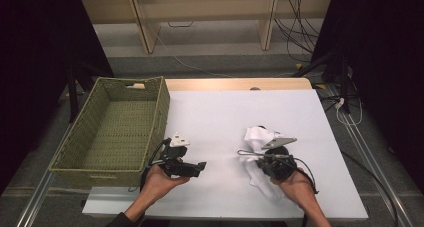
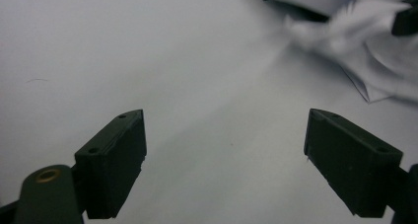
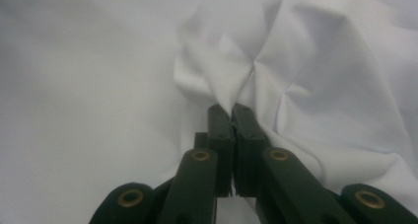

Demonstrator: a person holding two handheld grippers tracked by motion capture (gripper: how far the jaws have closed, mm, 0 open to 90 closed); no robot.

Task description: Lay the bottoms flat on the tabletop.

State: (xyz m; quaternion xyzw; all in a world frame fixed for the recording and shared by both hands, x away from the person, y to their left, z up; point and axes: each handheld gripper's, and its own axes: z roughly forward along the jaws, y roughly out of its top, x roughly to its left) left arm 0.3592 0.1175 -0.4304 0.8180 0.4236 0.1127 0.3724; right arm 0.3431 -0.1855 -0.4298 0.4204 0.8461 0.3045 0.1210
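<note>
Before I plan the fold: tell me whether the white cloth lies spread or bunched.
Bunched. The white cloth sits crumpled on the white table, and the right gripper pinches a gathered fold of it.

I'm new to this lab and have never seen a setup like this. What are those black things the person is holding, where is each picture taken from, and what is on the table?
A person holds a hand-operated two-jaw gripper in each hand. The high view looks down from above the person's side of the white table. Each of the other two pictures comes from a camera riding on one gripper, looking along its black jaws.

On the table lies a crumpled white cloth, with an empty green woven basket at the table's left edge.

The left gripper rests with its jaws wide apart over bare table, holding nothing. The right gripper has its jaws closed, pinching a fold of the cloth, which puckers where they meet.
</note>
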